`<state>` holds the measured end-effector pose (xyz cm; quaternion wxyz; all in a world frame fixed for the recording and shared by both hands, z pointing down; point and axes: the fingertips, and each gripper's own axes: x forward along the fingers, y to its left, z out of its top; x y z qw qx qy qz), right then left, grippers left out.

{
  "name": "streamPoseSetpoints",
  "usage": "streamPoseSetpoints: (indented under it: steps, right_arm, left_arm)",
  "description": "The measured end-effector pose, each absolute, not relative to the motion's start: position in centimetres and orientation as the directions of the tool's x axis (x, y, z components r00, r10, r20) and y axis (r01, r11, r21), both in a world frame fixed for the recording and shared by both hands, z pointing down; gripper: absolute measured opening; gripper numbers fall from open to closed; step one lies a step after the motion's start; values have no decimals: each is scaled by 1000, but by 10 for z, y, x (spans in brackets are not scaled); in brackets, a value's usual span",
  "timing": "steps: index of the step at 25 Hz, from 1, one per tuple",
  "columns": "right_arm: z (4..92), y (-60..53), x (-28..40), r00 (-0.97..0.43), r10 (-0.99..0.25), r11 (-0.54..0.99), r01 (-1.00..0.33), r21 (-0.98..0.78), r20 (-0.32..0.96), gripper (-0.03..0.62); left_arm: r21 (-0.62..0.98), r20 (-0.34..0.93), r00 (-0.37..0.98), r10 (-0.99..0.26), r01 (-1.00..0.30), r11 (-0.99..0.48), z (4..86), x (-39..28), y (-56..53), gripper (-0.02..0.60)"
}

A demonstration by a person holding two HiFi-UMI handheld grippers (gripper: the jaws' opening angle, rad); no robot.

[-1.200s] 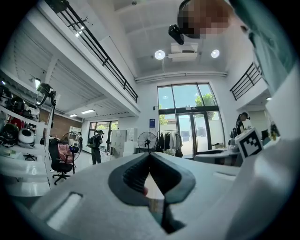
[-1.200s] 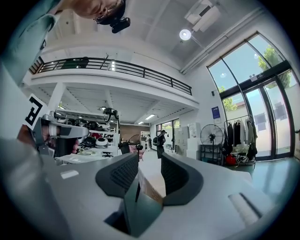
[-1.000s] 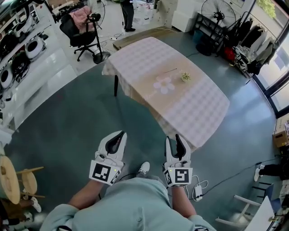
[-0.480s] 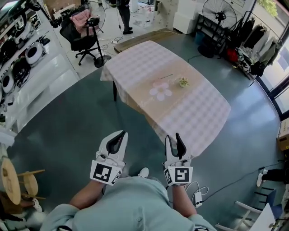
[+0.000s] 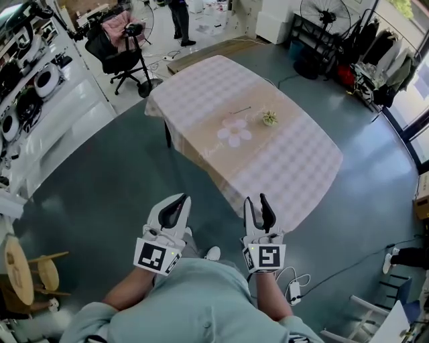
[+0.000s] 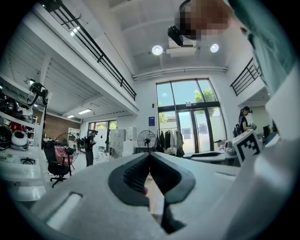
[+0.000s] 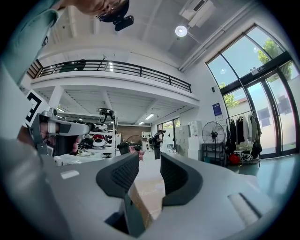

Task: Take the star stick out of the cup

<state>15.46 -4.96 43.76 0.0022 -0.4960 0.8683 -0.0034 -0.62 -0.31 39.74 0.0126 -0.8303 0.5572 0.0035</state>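
Note:
A small pale green cup [image 5: 270,118] stands on the far table [image 5: 295,167], which has a checked cloth; what it holds is too small to make out. A pink flower-shaped mat [image 5: 233,130] lies just left of it, and a thin dark stick [image 5: 241,109] lies behind the mat. Both grippers are held low in front of the person's body, well short of the table. My left gripper [image 5: 179,199] has its tips touching, nothing between them [image 6: 150,156]. My right gripper [image 5: 256,202] stands open and empty [image 7: 150,174].
Teal floor lies between me and the table. A black office chair [image 5: 120,50] and a standing person [image 5: 179,17] are beyond it. A floor fan [image 5: 324,17] and clothes rack [image 5: 375,53] stand at the back right. Shelves [image 5: 27,80] line the left; wooden stools [image 5: 23,271] are near left; a power strip [image 5: 293,287] lies by my feet.
The table has drifted slightly left and lower in the head view as the person steps toward it. Both grippers keep the same pose and jaw state.

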Motion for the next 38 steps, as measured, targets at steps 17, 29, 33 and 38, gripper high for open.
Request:
streamPoseSetpoints:
  steps: [17,29,33,38]
  right_arm:
    - [440,-102,148,-411,-911,411,-911,28,-4,121]
    - [446,-183,112,-335,-942,335,-942,23,30,122]
    - [447,-210,100,-305,-951,307,-951,25,41,122]
    - [441,-242,83,-263,-964,265,-964,36,45,121]
  left_arm:
    - [0,-58,447,-893,-894,-448,397,-23,-69,25]
    - [18,-37,491,-870,-870,-492,400,-76,-162,35]
    - [35,-42,509,-860,-859,-510,401,-91,-194,35]
    - [36,-34,552,-833,-833,-553,400,-109,-233,35]
